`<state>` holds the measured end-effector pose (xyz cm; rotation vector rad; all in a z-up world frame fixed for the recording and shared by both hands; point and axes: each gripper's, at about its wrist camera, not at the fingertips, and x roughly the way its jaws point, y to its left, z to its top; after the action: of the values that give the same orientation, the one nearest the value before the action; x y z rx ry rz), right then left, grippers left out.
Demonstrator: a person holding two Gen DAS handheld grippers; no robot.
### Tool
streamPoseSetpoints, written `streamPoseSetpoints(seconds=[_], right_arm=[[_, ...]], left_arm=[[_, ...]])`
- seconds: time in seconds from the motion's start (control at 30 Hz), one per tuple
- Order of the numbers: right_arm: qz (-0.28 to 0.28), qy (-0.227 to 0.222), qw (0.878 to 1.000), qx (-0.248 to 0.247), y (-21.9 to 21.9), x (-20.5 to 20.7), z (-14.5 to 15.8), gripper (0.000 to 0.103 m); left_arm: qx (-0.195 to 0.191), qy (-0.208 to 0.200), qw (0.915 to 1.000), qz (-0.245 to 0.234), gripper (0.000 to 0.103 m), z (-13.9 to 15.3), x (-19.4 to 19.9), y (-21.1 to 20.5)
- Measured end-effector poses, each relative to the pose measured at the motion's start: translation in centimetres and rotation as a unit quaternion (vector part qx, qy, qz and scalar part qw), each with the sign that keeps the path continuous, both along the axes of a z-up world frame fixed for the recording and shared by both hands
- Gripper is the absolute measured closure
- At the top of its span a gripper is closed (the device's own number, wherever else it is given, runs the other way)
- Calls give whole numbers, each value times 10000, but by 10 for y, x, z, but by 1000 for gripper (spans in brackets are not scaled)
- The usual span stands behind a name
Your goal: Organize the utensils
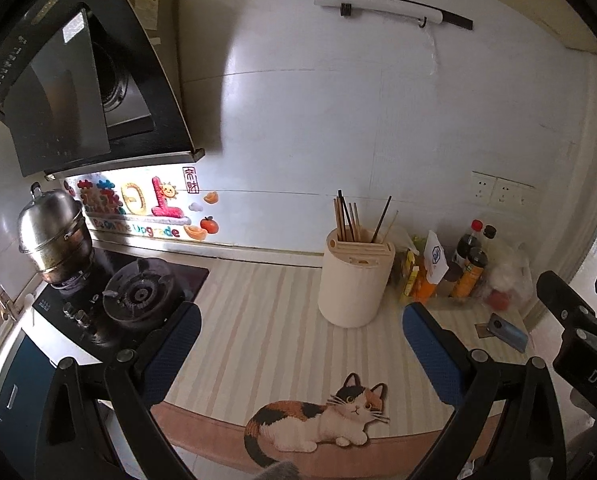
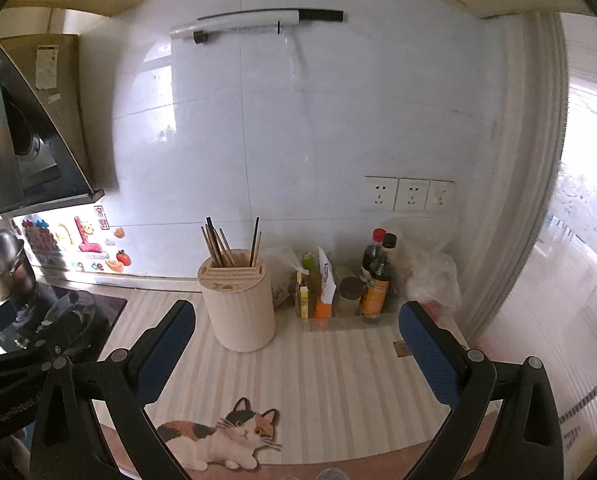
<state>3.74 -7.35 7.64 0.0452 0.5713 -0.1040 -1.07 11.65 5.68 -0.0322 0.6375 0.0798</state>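
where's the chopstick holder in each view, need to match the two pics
Left wrist view: the chopstick holder stands right of centre on the striped mat, beyond the open fingers of the left hand-held gripper.
Right wrist view: the holder stands left of centre, just beyond the left finger of the right hand-held gripper.
Shared landmark: the cat picture on the mat's near edge.

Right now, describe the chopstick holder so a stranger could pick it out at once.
Find the striped mat with the cat picture on the counter, right of the stove. At its back edge stands the cream cylindrical holder with chopsticks poking up. Unlike the bottles and packets beside it, it is wide, plain and slotted on top.
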Motion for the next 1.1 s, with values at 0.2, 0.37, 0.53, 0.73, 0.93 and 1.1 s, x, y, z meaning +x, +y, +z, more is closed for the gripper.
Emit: streamPoseSetpoints(seconds=[0.2, 0.37, 0.53, 0.73, 0.93, 1.1], right_arm=[[-50, -32, 10000, 7, 0, -16, 3, 0], [-46, -22, 10000, -8, 0, -18, 2, 0], [-20, -37, 10000, -56, 3, -15, 2, 0], [16, -26, 9999, -110, 8, -12, 2, 0], [68, 20, 9999, -145, 14, -10, 2, 0], [71, 56, 9999, -125, 13, -7, 1, 0]], left_arm=[[54, -37, 10000, 65, 0, -1, -8, 2], [110, -44, 9999, 63, 0, -1, -11, 2], [135, -53, 9999, 86, 0, -1, -11, 4], [143, -82, 9998, 132, 0, 0, -10, 8], [137, -62, 9998, 156, 0, 0, -9, 10], [137, -57, 9998, 158, 0, 0, -8, 11]])
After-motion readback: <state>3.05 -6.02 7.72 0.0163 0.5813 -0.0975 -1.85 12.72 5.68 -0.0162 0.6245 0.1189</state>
